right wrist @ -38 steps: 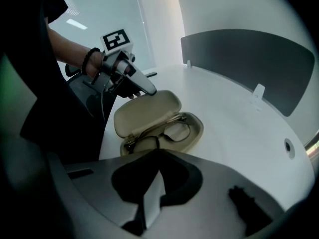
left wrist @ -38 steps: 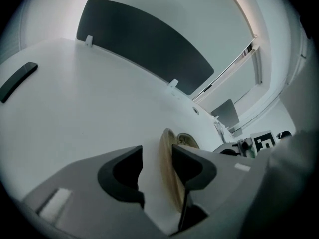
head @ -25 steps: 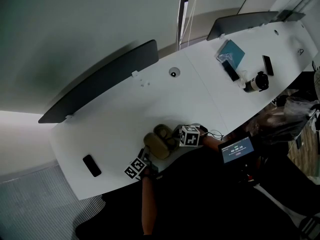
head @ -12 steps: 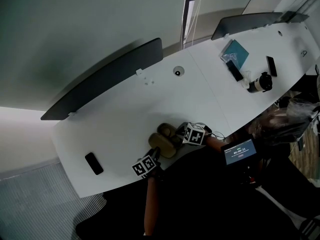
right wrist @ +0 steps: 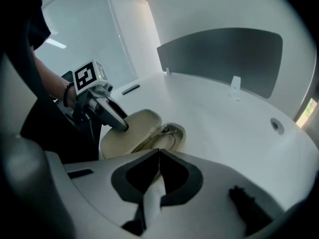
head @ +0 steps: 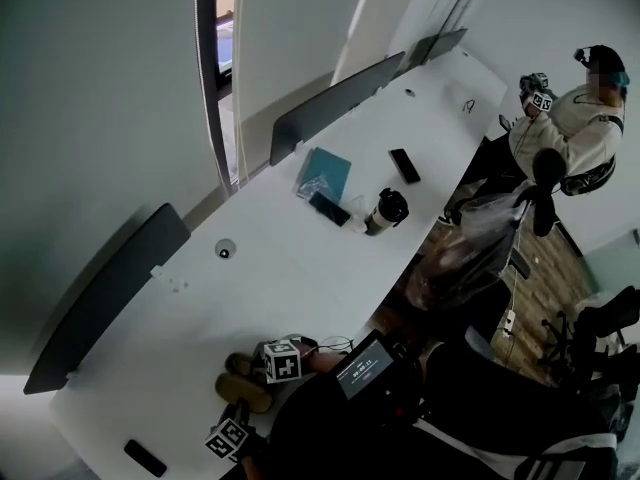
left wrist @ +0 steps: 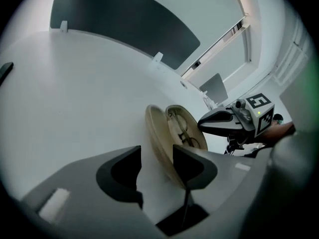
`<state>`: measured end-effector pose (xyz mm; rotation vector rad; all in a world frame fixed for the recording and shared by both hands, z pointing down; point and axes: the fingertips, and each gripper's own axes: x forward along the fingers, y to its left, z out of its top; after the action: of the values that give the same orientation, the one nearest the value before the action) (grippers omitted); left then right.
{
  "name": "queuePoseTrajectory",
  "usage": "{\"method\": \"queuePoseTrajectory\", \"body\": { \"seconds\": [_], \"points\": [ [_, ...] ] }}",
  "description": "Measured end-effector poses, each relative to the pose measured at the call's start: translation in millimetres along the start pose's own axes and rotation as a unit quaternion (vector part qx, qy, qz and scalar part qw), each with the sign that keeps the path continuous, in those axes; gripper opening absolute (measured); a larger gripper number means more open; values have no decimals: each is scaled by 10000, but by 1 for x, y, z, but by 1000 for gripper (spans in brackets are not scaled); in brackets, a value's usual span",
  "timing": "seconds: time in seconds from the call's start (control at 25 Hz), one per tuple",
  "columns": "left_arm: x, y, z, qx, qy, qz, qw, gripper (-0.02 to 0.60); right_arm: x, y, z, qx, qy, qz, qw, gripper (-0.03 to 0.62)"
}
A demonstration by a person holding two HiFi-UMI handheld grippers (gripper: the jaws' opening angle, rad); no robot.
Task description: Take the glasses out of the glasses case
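The tan glasses case (head: 243,380) lies open near the table's front edge. In the left gripper view its raised lid (left wrist: 158,133) stands on edge and the base holds the thin-framed glasses (left wrist: 188,136). My left gripper (left wrist: 155,158) has its jaws opening. The lid's rim runs between them close to the right finger, and bare table shows beside the left finger. In the right gripper view the left gripper's fingertips (right wrist: 119,125) rest at the lid (right wrist: 127,131). My right gripper (right wrist: 158,156) is shut with nothing in it, just short of the glasses (right wrist: 162,133).
A black phone (head: 145,457) lies left of the case. Farther along the table are a teal book (head: 325,173), two dark phones (head: 329,208), and a black and white tumbler (head: 386,208). Dark partitions (head: 100,298) line the far edge. A person (head: 570,118) stands across the room.
The head view has swung, so the case and both grippers now sit at the lower left. My left gripper has come closer to the case lid. The right gripper stays by the case.
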<state>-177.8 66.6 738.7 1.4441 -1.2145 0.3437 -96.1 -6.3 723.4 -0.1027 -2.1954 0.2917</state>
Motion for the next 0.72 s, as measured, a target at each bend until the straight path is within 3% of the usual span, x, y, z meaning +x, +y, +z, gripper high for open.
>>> {"method": "queuePoseTrajectory", "body": {
  "seconds": [0.16, 0.24, 0.32, 0.6, 0.72],
  "points": [
    [-13, -24, 33, 280, -403, -174, 9986, 209, -7, 5, 35, -206, -156, -14, 9997, 13],
    [-20, -32, 41, 369, -545, -186, 9977, 209, -7, 15, 52, -355, -187, 4, 9992, 91],
    [-23, -36, 44, 404, -628, -198, 9970, 208, -3, 24, 59, -471, -138, 47, 9988, 111],
    [-20, -37, 34, 456, -700, -269, 9961, 207, 26, 24, 13, -441, 800, 9, 9958, 121],
    [-17, -33, 20, 848, -601, -191, 9944, 207, 35, 32, 11, -375, 758, 152, 9963, 121]
  ]
}}
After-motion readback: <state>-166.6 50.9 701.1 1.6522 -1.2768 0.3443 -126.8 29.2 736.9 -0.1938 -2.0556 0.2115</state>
